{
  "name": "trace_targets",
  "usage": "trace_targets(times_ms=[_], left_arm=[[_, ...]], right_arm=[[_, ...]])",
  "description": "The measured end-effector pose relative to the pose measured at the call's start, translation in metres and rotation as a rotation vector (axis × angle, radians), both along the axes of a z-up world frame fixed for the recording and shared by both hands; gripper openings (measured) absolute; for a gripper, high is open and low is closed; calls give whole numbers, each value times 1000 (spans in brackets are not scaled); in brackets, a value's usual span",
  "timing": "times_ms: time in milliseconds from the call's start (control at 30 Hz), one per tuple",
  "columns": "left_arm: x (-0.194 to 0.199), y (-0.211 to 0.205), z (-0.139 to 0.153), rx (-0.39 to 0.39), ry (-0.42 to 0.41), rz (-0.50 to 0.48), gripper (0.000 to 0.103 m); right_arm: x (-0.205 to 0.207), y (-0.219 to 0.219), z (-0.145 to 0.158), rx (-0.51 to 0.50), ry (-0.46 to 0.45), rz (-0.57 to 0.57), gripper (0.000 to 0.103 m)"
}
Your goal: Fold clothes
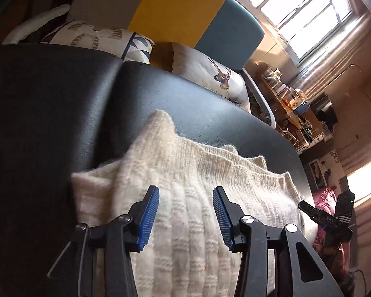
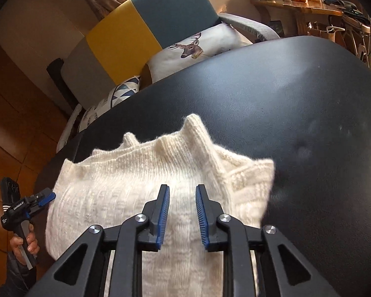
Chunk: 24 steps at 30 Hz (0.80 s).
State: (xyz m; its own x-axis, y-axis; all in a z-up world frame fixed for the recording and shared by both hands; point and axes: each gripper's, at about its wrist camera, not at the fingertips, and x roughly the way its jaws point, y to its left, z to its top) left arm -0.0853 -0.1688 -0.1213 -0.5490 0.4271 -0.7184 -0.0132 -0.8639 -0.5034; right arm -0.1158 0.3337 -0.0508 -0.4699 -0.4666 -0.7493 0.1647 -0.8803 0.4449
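Left wrist view shows a cream, chunky-knit woollen sweater (image 1: 185,198) lying on a black, leather-textured padded desk (image 1: 61,99). The garment is bunched into a compact block, with ribbed edges and one peaked corner standing up toward the far side. The left gripper (image 1: 185,217) hangs over the near part of the knit with its blue-padded jaws spread wide and nothing between them. Whether the pads touch the wool cannot be told.

Right wrist view shows the same sweater from the opposite side. The right gripper (image 2: 182,212) is also empty, its jaws parted by a narrower gap, poised above the knit near its middle. The person's hand (image 2: 24,245) grips the handle of the left gripper at the left edge of this view, beside the sweater's edge.

Judgement: both tools are held clear and unclenched because the garment sits in a partly folded stack, and the layers rest under their own weight. The raised ribbed corner suggests the fold is not yet flat; the next move likely calls for pinching an edge or pressing the stack down. Loose knit may snag on the ridged pads.

Beyond the desk stand a yellow-and-teal upholstered chair (image 2: 146,24) and a white deer-print cushion (image 2: 193,49).
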Motion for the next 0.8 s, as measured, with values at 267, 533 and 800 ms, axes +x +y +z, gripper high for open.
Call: trace_targets(times_ms=[267,533,800], left_arm=[[10,-16,-6,20,-33,23,50],[40,-94,9,84,-9,152,66],[37,-88,-24,213,-119,28,79]], right_arm=[[14,28,-27,-51,-87,-93,19],[46,-28,4,97,39,96,23],[45,-39,-22,107,-31,85,25]])
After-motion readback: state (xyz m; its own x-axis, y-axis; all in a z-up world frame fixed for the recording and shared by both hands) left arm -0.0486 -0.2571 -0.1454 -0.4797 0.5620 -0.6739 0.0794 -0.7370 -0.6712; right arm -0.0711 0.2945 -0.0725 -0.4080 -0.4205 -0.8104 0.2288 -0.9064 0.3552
